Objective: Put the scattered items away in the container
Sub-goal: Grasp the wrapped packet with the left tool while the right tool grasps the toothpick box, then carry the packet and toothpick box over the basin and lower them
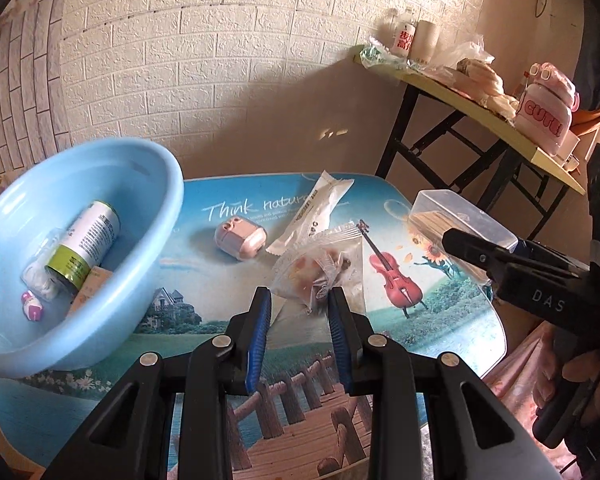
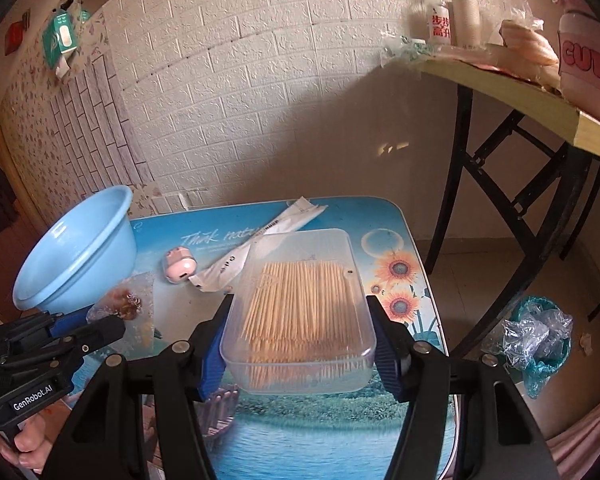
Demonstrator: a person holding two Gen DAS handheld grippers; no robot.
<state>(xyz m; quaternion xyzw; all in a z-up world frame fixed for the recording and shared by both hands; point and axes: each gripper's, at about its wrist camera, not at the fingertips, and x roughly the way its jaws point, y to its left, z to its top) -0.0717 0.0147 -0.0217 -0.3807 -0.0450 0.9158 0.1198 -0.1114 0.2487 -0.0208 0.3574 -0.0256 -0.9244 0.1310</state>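
Note:
A light blue basin (image 1: pixel 148 200) stands at the table's left and holds a green-labelled can (image 1: pixel 86 246), a small pink bottle (image 1: pixel 32 306) and other small items. My left gripper (image 1: pixel 300 300) is open around the near edge of a clear snack packet (image 1: pixel 320 268). My right gripper (image 2: pixel 300 336) is shut on a clear box of toothpicks (image 2: pixel 300 312); the box also shows in the left wrist view (image 1: pixel 460 220). A small pink device (image 1: pixel 238 240) and a long white sachet (image 1: pixel 312 212) lie on the table. The basin (image 2: pixel 80 248) shows at the left of the right wrist view.
The low table has a printed landscape top (image 1: pixel 440 320). A yellow folding table (image 1: pixel 500 128) with bottles, bags and a pink "CUTE" item stands at the back right. A crumpled plastic bag (image 2: pixel 540 336) lies on the floor at the right. A white brick wall is behind.

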